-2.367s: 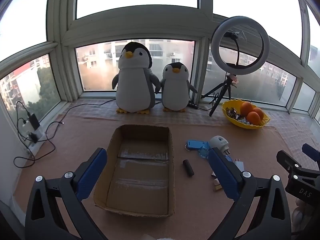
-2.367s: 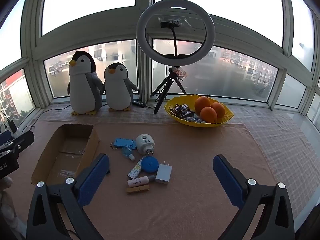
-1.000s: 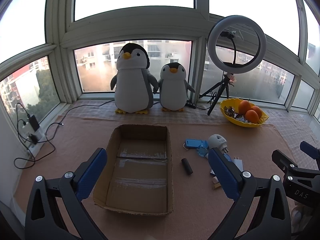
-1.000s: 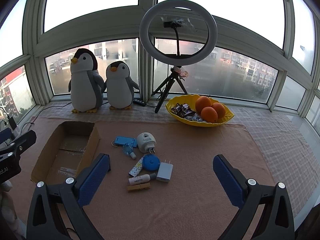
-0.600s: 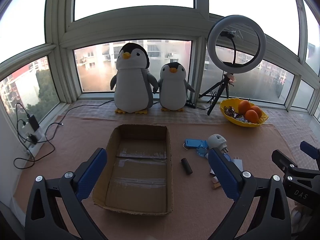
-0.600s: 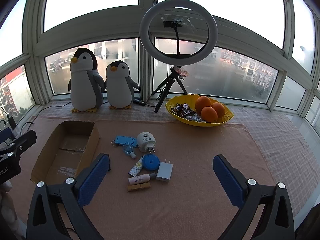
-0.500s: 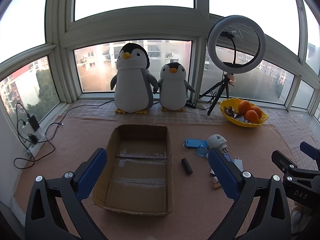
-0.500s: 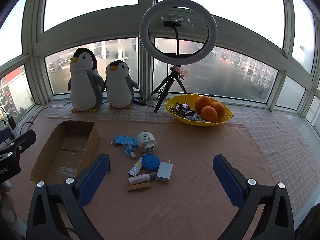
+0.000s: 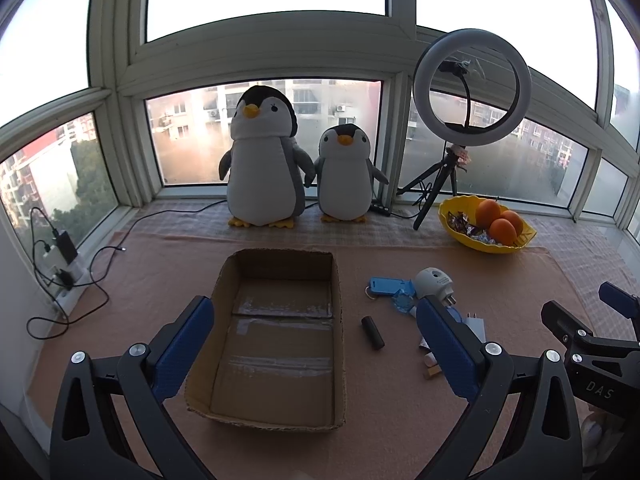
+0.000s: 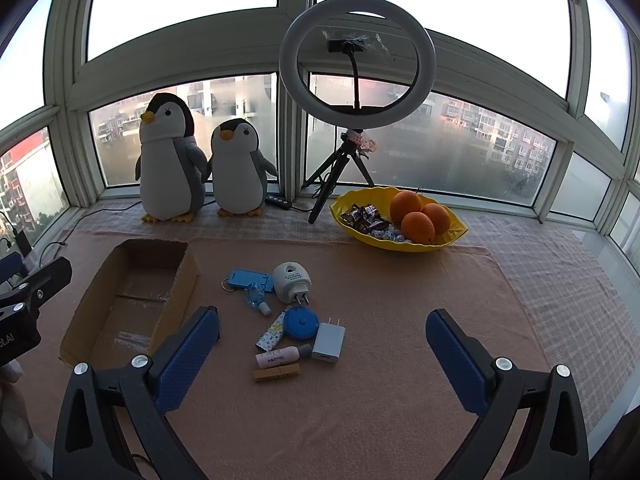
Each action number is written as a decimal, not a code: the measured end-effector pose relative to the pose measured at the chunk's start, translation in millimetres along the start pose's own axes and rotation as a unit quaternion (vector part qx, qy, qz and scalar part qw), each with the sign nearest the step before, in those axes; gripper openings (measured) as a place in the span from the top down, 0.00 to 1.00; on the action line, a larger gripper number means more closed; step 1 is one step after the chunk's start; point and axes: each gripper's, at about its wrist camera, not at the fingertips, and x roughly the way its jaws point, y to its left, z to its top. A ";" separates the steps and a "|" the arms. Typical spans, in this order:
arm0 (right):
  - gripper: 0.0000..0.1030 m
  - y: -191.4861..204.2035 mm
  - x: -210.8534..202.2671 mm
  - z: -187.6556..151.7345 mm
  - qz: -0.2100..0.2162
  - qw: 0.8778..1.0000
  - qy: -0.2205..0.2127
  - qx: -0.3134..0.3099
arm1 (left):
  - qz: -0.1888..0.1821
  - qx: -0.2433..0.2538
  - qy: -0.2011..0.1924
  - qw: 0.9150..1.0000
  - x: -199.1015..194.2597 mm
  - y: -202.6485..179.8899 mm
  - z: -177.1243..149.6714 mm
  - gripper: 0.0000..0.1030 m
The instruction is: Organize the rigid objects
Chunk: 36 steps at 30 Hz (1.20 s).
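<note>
An open, empty cardboard box (image 9: 276,336) (image 10: 132,300) lies on the peach cloth. Right of it lie small items: a black cylinder (image 9: 372,332), a blue tag (image 10: 250,279), a white plug-in device (image 10: 291,281), a small clear bottle (image 10: 257,300), a blue round case (image 10: 302,321), a white charger (image 10: 328,343), a patterned tube (image 10: 272,335), a small white bottle (image 10: 282,355) and a wooden clothespin (image 10: 277,372). My left gripper (image 9: 316,344) is open above the box's near end. My right gripper (image 10: 322,356) is open and empty, above the cloth near the items.
Two plush penguins (image 9: 262,160) (image 9: 346,174) stand at the window. A ring light on a tripod (image 10: 357,64) stands at the back. A yellow bowl (image 10: 452,238) holds oranges and sweets. A power strip with cables (image 9: 60,264) lies at the left edge.
Both grippers drifted only slightly; the views shifted a little. The objects have not moved.
</note>
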 end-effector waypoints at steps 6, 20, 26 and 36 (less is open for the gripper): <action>0.01 -0.7 1.4 -1.3 -0.001 1.000 0.001 0.001 | -0.001 0.000 0.003 1.000 2.9 2.0 -0.7 0.02; 0.01 -3.2 7.6 -1.1 0.001 1.000 0.006 -0.001 | 0.028 -0.011 0.018 0.999 15.6 24.8 -9.6 0.02; 0.01 -10.6 16.6 -2.2 0.010 1.000 0.007 0.005 | 0.073 -0.024 0.032 0.997 27.6 62.4 -14.9 0.02; 0.01 -31.2 33.4 -12.8 0.006 1.000 0.019 0.019 | 0.145 -0.068 0.098 0.982 61.7 135.7 -39.4 0.02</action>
